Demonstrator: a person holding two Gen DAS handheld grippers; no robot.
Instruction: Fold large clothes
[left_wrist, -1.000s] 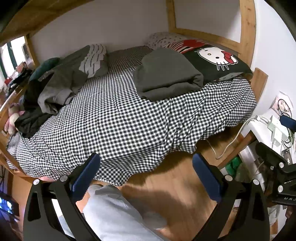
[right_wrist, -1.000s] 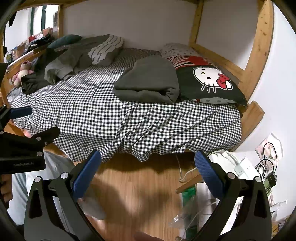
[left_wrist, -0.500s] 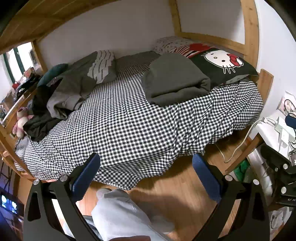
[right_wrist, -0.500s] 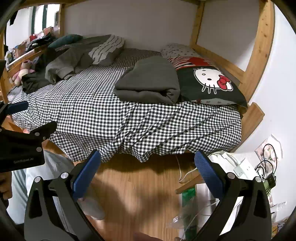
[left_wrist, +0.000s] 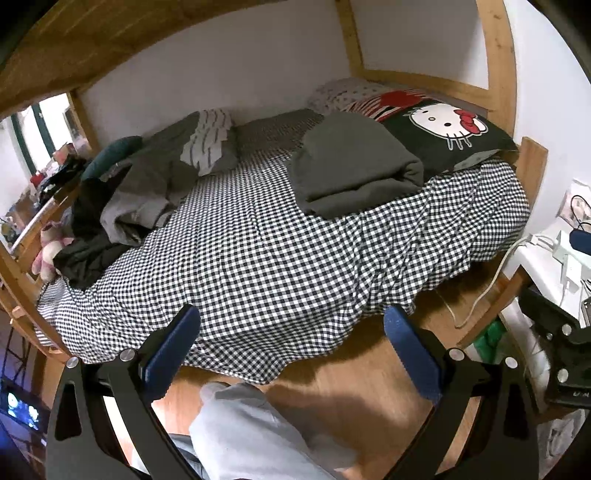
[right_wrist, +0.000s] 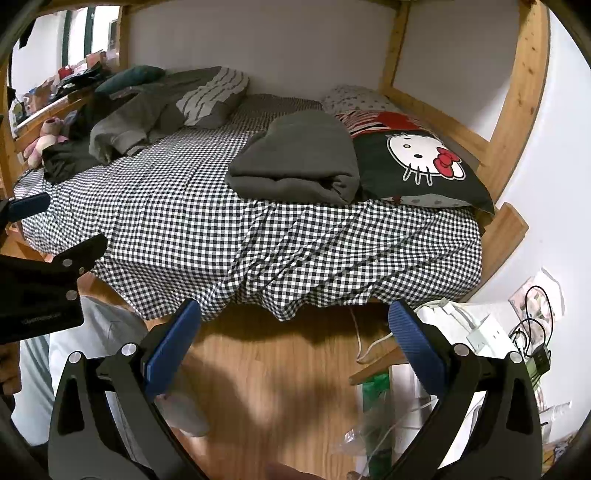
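Note:
A folded dark grey garment (left_wrist: 354, 170) lies on the checked bed (left_wrist: 258, 266), against the Hello Kitty pillow (left_wrist: 443, 136); it also shows in the right wrist view (right_wrist: 299, 158). A heap of unfolded grey and black clothes (left_wrist: 122, 199) lies at the bed's far left, seen too in the right wrist view (right_wrist: 122, 122). My left gripper (left_wrist: 291, 332) is open and empty, held over the floor before the bed's front edge. My right gripper (right_wrist: 293, 328) is open and empty, also short of the bed.
A wooden bunk frame (right_wrist: 517, 96) surrounds the bed. A white power strip with cables (right_wrist: 480, 332) and a green bag (right_wrist: 373, 387) sit low right. The person's grey-trousered leg (left_wrist: 240, 435) stands on the wood floor. A pink plush toy (left_wrist: 48, 251) lies far left.
Both grippers have risen and tilted up slightly, so the bed sits lower in view. Both stay open and empty.

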